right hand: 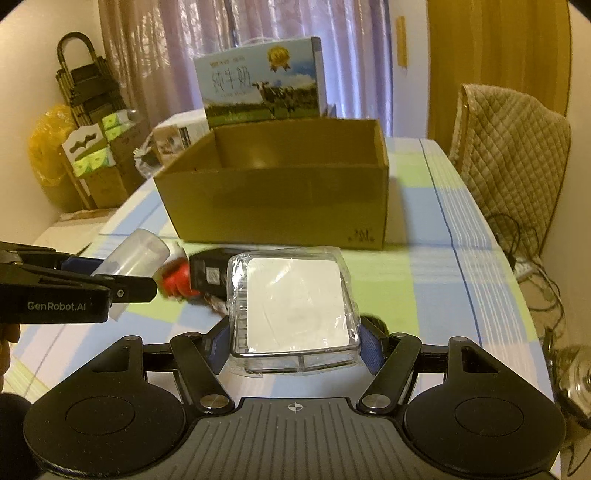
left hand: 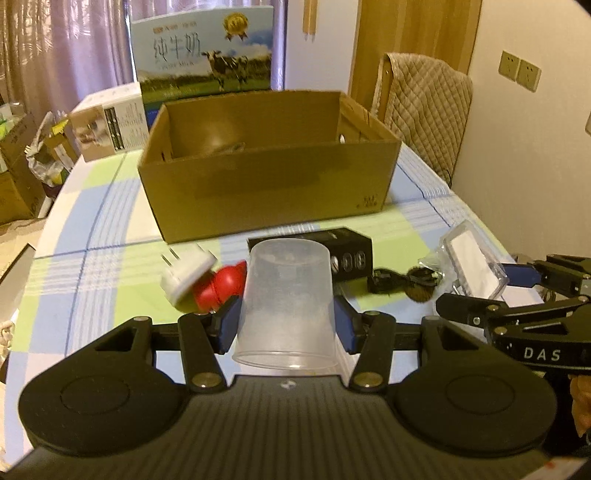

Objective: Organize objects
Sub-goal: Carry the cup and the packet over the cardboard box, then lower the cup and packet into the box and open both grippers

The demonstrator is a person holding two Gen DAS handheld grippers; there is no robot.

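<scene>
Left wrist view: left gripper [left hand: 287, 320] jaws clamp the inverted plastic cup [left hand: 286, 302] at lower centre; right gripper [right hand: 295, 341] jaws pinch the clear case [right hand: 293, 310]. Lift both clear of the cardboard box [left hand: 266, 166] rim above before releasing.

You are working in a lived-in home, at what looks like a dining table [left hand: 92, 229] spread with a pastel checked cloth. Take the open cardboard box [left hand: 266, 177] on it as your landmark: behind it stands a milk carton case [left hand: 207, 55] printed with cows, and beyond that hang sheer curtains [right hand: 207, 33]. To its right sits a chair with a quilted cover [right hand: 513, 147]; to its left, stacked tissue packs [right hand: 92, 147] crowd the floor.
</scene>
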